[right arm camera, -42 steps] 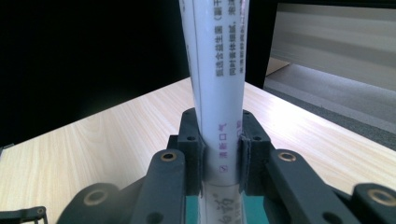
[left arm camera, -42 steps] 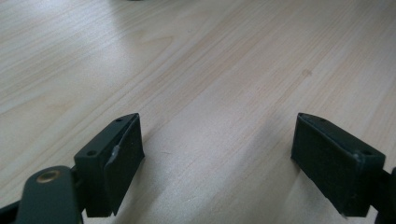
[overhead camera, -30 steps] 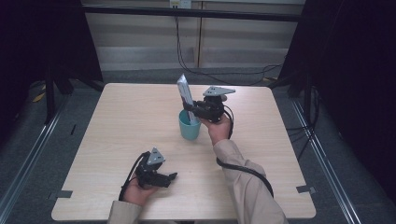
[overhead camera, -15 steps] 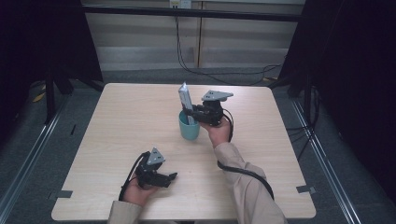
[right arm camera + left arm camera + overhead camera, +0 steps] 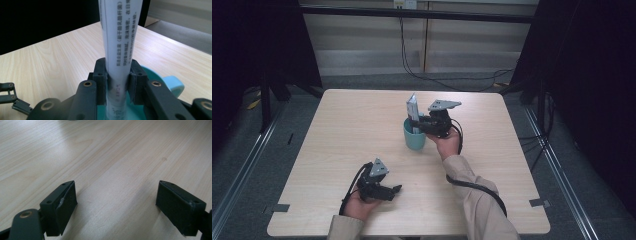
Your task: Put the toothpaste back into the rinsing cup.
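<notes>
Little moved, right hand-held gripper [image 5: 117, 82] clamping smooth white printed tube [image 5: 120, 45] upright in teal mug [image 5: 414, 137], left hand-held gripper [image 5: 117, 205] released.

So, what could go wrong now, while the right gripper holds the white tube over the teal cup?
1. The right gripper clamps the white tube low, so most of it stands above the jaws; it may tilt or slip in the grip.
2. The tube's lower end is inside the teal cup; a sideways pull might tip the cup on the table.
3. The left gripper rests open and apart, so nothing steadies the cup.
</notes>
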Demonstrator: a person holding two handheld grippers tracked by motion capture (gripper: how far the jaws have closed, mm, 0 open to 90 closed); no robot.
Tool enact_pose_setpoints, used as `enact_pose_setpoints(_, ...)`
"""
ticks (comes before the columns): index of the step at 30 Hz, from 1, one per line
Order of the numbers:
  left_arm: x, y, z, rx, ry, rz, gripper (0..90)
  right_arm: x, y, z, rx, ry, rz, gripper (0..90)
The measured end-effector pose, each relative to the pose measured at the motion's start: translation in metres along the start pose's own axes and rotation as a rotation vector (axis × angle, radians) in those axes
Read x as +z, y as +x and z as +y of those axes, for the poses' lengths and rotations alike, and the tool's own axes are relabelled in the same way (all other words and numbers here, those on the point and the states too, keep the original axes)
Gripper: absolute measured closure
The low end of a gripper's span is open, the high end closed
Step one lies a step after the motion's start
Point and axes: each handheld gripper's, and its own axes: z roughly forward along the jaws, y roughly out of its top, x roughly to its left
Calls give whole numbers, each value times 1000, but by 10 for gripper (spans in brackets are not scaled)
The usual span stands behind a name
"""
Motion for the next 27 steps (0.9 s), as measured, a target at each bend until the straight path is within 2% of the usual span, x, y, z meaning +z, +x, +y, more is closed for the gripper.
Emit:
enact_pose_setpoints(2, 0, 0, 0, 0, 0, 0, 163, 0, 0, -1, 3, 4, 0, 704)
enact_pose_setpoints(3, 0, 0, 0, 0, 0, 0, 163, -2, 0, -1, 19, -33, 9, 678)
enact_pose_setpoints(4, 0, 0, 0, -3, -1, 0, 165, -3, 0, 0, 25, -33, 11, 672)
enact_pose_setpoints(7, 0, 0, 0, -2, 0, 0, 166, -7, 4, 6, -5, -19, 0, 682)
enact_pose_setpoints(12, 0, 0, 0, -2, -1, 0, 166, -11, 4, 7, -13, 0, -2, 674)
enact_pose_setpoints(27, 0, 0, 0, -3, -2, -1, 166, -21, 5, 2, -17, 29, -26, 513)
